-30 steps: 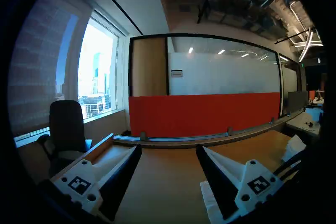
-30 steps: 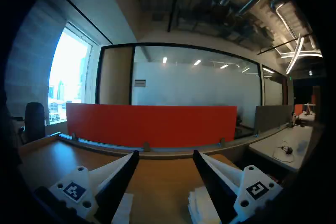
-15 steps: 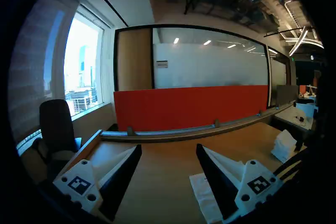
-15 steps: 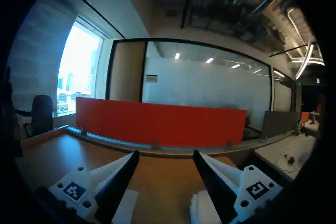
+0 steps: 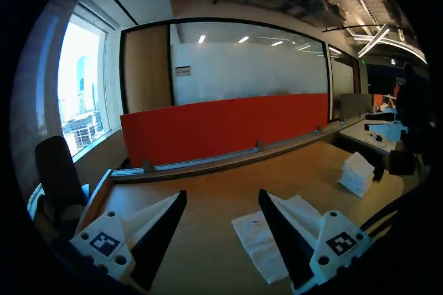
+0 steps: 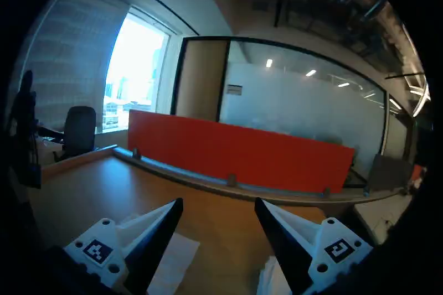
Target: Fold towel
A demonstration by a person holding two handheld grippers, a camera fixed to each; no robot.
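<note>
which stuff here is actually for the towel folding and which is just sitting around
For the job: flat white towel; left gripper and right gripper, both open; the desk it lies on.
Just lying about: stack of folded towels, orange divider, office chair.
</note>
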